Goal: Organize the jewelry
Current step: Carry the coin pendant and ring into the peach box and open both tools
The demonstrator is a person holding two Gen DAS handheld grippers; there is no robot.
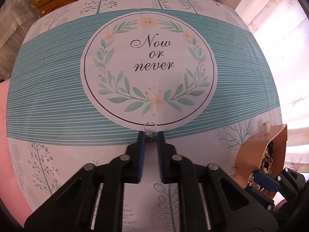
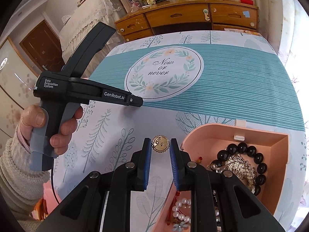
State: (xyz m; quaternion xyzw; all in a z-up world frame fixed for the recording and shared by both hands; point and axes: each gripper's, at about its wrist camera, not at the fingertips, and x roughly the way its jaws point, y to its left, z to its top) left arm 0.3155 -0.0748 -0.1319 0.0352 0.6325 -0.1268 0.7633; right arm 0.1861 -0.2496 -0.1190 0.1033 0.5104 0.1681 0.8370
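Left wrist view, in the middle: left claw shut tight on a small clear ring, with only the loop poking out past the tips. Pinched right at the very tips, most likely because of how tiny the ring is. Held low over the desk and its tree-print cloth, not over any box yet. Far to the right: pink jewelry box, standing open, probably the home meant for the ring.

Right wrist view, from the left: a hand in a knitted sleeve, wrapped round the handle of the left claw, fingers on the trigger, surely so as not to drop the ring. In the middle: right claw narrow, closed on a round gold brooch. Gripped by its two edges, pin side facing the camera, a safe way to carry a flat round thing. Held above the cloth, just left of the box rim, so likely headed inside. To the right, lying inside the open box: black bead bracelet, sparkly leaf-shaped piece, and lower down a pearl bracelet. All heaped in one place, as sorted jewelry should be.
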